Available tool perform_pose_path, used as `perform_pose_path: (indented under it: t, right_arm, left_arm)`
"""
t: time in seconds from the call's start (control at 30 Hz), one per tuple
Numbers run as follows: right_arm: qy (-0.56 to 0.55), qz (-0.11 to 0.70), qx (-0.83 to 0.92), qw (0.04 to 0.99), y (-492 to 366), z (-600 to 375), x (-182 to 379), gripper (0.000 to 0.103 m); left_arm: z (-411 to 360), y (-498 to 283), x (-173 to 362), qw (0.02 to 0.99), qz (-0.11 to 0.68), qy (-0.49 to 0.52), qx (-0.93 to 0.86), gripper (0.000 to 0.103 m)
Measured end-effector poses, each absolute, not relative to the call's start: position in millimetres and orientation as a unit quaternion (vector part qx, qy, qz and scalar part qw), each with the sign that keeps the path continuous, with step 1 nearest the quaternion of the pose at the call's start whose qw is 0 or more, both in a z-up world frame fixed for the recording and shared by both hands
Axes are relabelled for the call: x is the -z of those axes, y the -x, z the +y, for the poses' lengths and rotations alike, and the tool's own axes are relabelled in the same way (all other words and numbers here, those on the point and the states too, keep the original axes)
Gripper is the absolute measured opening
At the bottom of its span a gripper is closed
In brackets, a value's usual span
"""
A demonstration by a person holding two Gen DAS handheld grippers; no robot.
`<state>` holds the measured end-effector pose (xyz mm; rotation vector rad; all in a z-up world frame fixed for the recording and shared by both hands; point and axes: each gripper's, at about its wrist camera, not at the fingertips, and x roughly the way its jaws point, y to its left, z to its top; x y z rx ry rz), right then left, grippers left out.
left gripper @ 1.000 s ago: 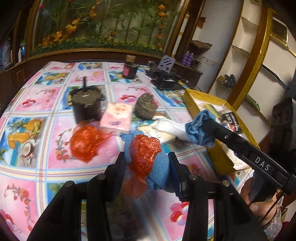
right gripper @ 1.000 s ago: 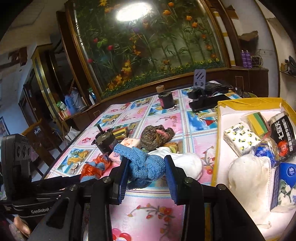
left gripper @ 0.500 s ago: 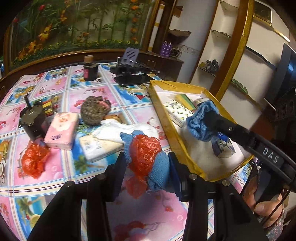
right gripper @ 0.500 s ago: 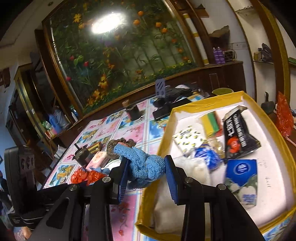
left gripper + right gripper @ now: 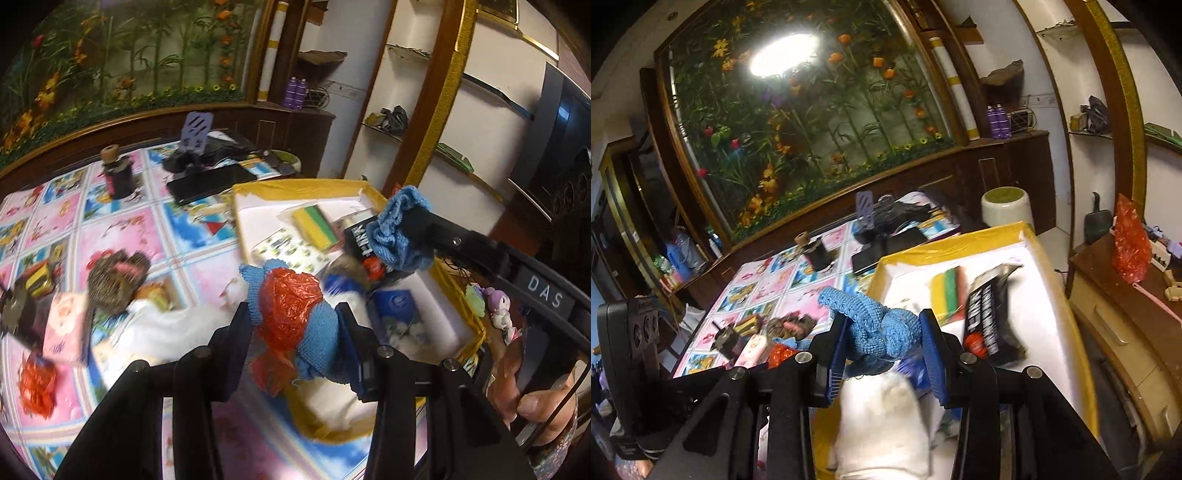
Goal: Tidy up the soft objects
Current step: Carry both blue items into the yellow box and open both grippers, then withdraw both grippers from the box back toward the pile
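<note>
Blue knit cloth [image 5: 325, 332], wrapped with a red bag [image 5: 288, 310], is pinched in the left gripper [image 5: 295, 332]; its other end is pinched in the right gripper [image 5: 882, 339]. The box [image 5: 960, 254] lies directly below and beyond both; the right is nearer its middle.

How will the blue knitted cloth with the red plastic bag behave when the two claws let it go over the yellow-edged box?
The blue knitted cloth is probably floppy: it bunches in the left claw and the right claw. It likely weighs little and should slump, not roll. The crinkled red plastic bag may slip loose above the yellow-edged box.
</note>
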<state>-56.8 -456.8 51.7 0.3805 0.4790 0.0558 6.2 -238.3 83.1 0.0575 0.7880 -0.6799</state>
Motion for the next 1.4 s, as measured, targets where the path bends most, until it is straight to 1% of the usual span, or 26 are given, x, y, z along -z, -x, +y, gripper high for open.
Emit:
perform_pose_path:
  t: [0.13, 0.27, 0.47, 0.57, 0.7, 0.73, 0.77, 0.8, 0.83, 0.9, 1.07, 1.1, 1.27, 1.4]
  right_arm:
    - [-0.188, 0.243, -0.004, 0.952, 40, -483, -68, 0.041]
    - [-0.195, 0.270, 0.020, 0.943, 10, -511, -72, 0.041]
    - [-0.186, 0.321, 0.041, 0.928, -44, -535, -61, 0.041]
    - [-0.205, 0.339, 0.037, 0.917, -67, -547, -53, 0.041]
    - [-0.196, 0.361, 0.056, 0.910, -88, -554, -39, 0.042]
    - [-0.197, 0.368, 0.054, 0.907, -93, -555, -35, 0.042]
    - [-0.194, 0.371, 0.053, 0.907, -94, -555, -33, 0.044]
    - [-0.187, 0.373, 0.056, 0.907, -95, -554, -33, 0.045]
    - [-0.182, 0.373, 0.058, 0.908, -95, -554, -33, 0.049]
    - [-0.179, 0.366, 0.063, 0.911, -92, -552, -35, 0.052]
    - [-0.191, 0.338, 0.061, 0.920, -71, -548, -47, 0.071]
    - [-0.189, 0.334, 0.059, 0.922, -68, -545, -49, 0.072]
    - [-0.184, 0.312, 0.047, 0.931, -52, -527, -64, 0.073]
    - [-0.168, 0.282, 0.025, 0.944, -35, -492, -73, 0.073]
  left_arm:
    - [-266, -27, -94, 0.863, 0.377, -0.026, 0.336, 0.044]
    - [-294, -57, -92, 0.853, 0.396, -0.025, 0.339, 0.044]
    - [-327, -105, -69, 0.831, 0.451, -0.015, 0.325, 0.044]
    - [-336, -121, -60, 0.826, 0.466, -0.012, 0.316, 0.044]
    - [-340, -130, -50, 0.825, 0.475, -0.004, 0.308, 0.044]
    - [-340, -131, -49, 0.824, 0.476, -0.002, 0.308, 0.047]
    - [-339, -131, -48, 0.824, 0.476, -0.001, 0.307, 0.056]
    - [-338, -131, -48, 0.826, 0.473, -0.001, 0.306, 0.061]
    - [-336, -131, -49, 0.829, 0.468, 0.003, 0.306, 0.067]
    - [-331, -131, -52, 0.832, 0.462, 0.008, 0.306, 0.067]
    - [-316, -127, -61, 0.833, 0.456, 0.024, 0.312, 0.067]
    - [-313, -125, -63, 0.834, 0.454, 0.025, 0.313, 0.067]
    - [-293, -108, -69, 0.841, 0.440, 0.027, 0.313, 0.068]
    - [-269, -84, -74, 0.862, 0.409, 0.001, 0.300, 0.068]
